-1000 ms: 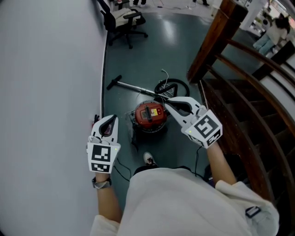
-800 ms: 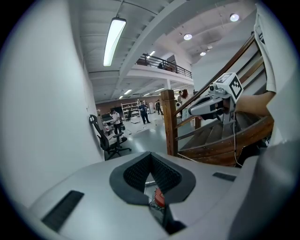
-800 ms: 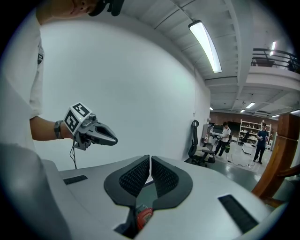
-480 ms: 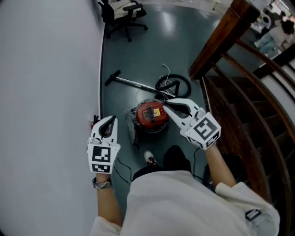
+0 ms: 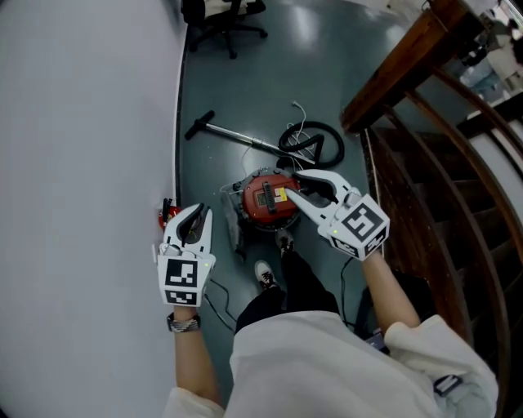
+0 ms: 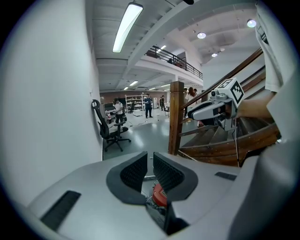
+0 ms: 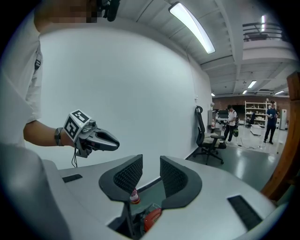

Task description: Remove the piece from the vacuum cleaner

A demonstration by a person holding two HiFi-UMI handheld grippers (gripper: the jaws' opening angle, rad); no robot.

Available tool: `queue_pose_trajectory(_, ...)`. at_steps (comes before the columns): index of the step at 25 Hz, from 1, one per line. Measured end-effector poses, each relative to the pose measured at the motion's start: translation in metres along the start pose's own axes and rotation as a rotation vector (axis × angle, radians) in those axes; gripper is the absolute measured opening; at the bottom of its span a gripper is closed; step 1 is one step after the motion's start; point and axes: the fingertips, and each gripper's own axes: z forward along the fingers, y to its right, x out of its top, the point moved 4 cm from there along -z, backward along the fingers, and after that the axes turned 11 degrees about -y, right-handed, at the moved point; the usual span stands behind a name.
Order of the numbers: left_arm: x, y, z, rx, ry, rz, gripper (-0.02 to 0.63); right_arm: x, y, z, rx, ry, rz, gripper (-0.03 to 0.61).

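Observation:
A red canister vacuum cleaner (image 5: 268, 196) sits on the grey floor, with its metal wand (image 5: 233, 136) and coiled black hose (image 5: 310, 143) lying behind it. My right gripper (image 5: 299, 184) hovers over the canister's right side; its jaws have just been opening and hold nothing. My left gripper (image 5: 194, 215) hangs to the canister's left near the wall, and its jaws have also just been opening, to a narrow empty gap. The canister (image 6: 159, 194) shows through that gap in the left gripper view and below the jaws (image 7: 151, 218) in the right gripper view.
A white wall (image 5: 82, 122) runs along the left, with a small red object (image 5: 167, 215) at its foot. A wooden staircase and banister (image 5: 392, 73) fill the right. An office chair (image 5: 225, 16) stands far back. My shoes (image 5: 263, 276) and a black cable lie by the canister.
Both grippers have sunk toward the vacuum cleaner and their jaws have parted. One leg has stepped forward, right beside the canister.

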Motion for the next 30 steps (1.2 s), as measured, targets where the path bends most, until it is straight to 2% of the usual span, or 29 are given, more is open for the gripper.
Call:
queue_pose_trajectory(1, -0.004, 0.0, 0.006, -0.007, -0.01, -0.004, 0.041, -0.005, 0.004, 0.004, 0.005, -0.013, 0.004, 0.133)
queue_pose_trajectory(10, -0.035, -0.007, 0.047, -0.001, -0.069, -0.073, 0.062, -0.047, 0.021, 0.041, 0.044, -0.092, 0.044, 0.14)
queue_pose_trajectory(23, -0.1, 0.001, 0.128, -0.029, -0.15, -0.128, 0.074, -0.17, 0.041, 0.113, 0.069, -0.23, 0.182, 0.143)
queue_pose_trajectory(30, -0.137, 0.006, 0.162, -0.039, -0.196, -0.183, 0.074, -0.212, 0.048, 0.14, 0.103, -0.277, 0.247, 0.143)
